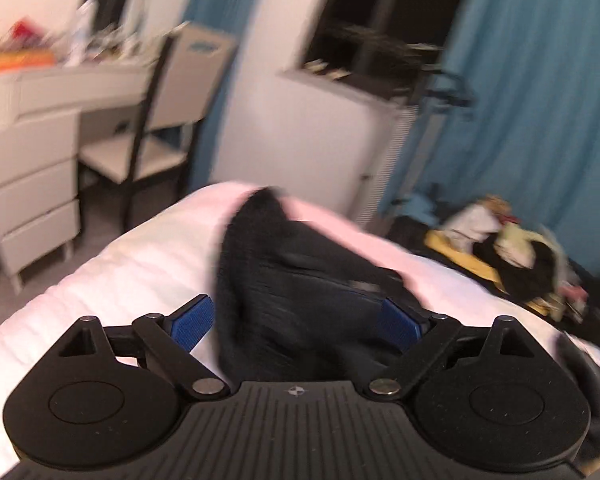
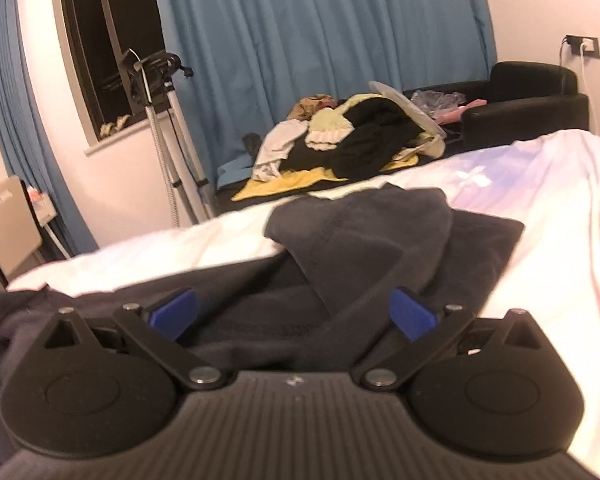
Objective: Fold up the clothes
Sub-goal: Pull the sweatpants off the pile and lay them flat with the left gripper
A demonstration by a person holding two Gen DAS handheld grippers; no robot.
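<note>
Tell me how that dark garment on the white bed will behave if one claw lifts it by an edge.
The dark garment probably sags: it lies in soft folds. It likely drags rather than slides on the white bed. It looks light and unbreakable.

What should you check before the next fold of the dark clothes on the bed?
1. Left tool open: ok, blue pads spread wide, not pressing on the garment between them.
2. Right tool open: ok, pads apart above the garment.
3. Garment lying on the bed: ok, it rests on the white sheet.
4. Garment flat: not ok, one layer is bunched and creased over another.
5. Edges lined up: cannot tell, the left view is blurred.
6. Pile of other clothes kept away: ok, it sits beyond the bed.
</note>
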